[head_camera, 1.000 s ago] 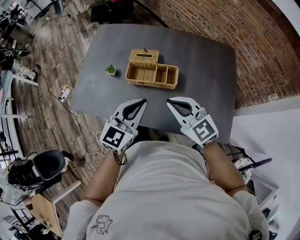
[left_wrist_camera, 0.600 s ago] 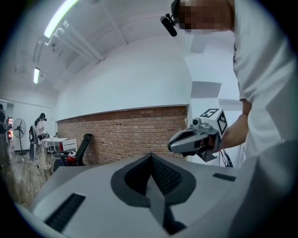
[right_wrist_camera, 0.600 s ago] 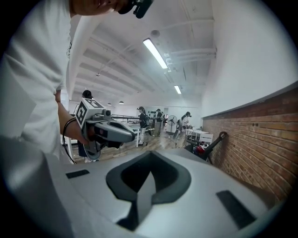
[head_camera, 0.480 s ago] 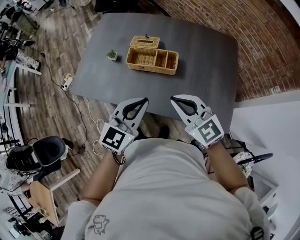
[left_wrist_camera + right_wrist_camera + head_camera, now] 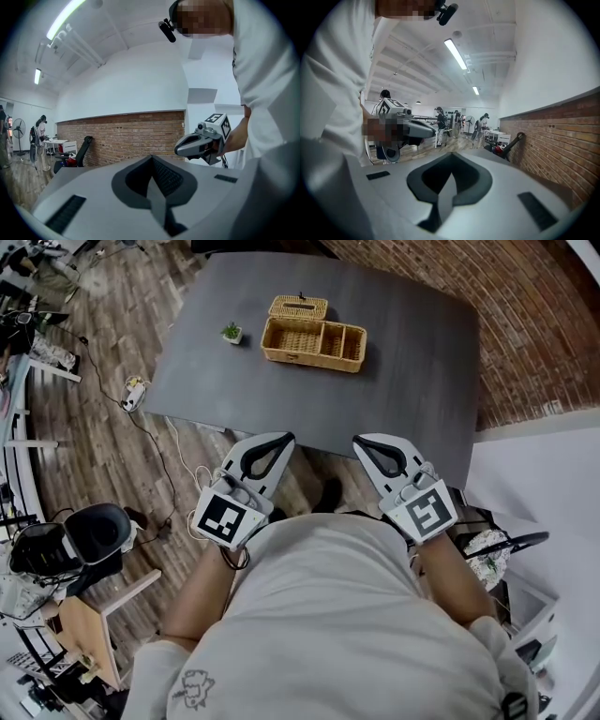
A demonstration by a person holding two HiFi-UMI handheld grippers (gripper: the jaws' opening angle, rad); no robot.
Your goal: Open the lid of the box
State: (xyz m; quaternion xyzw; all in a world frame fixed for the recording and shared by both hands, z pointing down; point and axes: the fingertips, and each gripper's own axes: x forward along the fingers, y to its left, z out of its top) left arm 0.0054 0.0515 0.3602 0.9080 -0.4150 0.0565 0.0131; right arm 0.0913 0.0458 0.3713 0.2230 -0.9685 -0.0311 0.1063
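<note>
Sitting far across the bench (image 5: 412, 362), wicker box (image 5: 314, 341), lid (image 5: 298, 307) apparently already folded back; left gripper (image 5: 281, 442) and right gripper (image 5: 363, 442) jaws closed, empty; risk: needless reaching shoves the light box askew.

**Brick-walled workroom around a dark grey counter**

The dark grey counter (image 5: 412, 352) stands on a wood-plank floor (image 5: 103, 456). Along the counter's right side runs a red brick wall (image 5: 534, 324), with a white wall (image 5: 126, 79) above it. Left of the counter, cables (image 5: 155, 451) and a white power strip (image 5: 131, 395) lie on the planks. Further left and nearer the camera stand a black office chair (image 5: 89, 540) and a pale wooden stool (image 5: 89, 648). Tube lights (image 5: 457, 54) glow on the ceiling.
</note>
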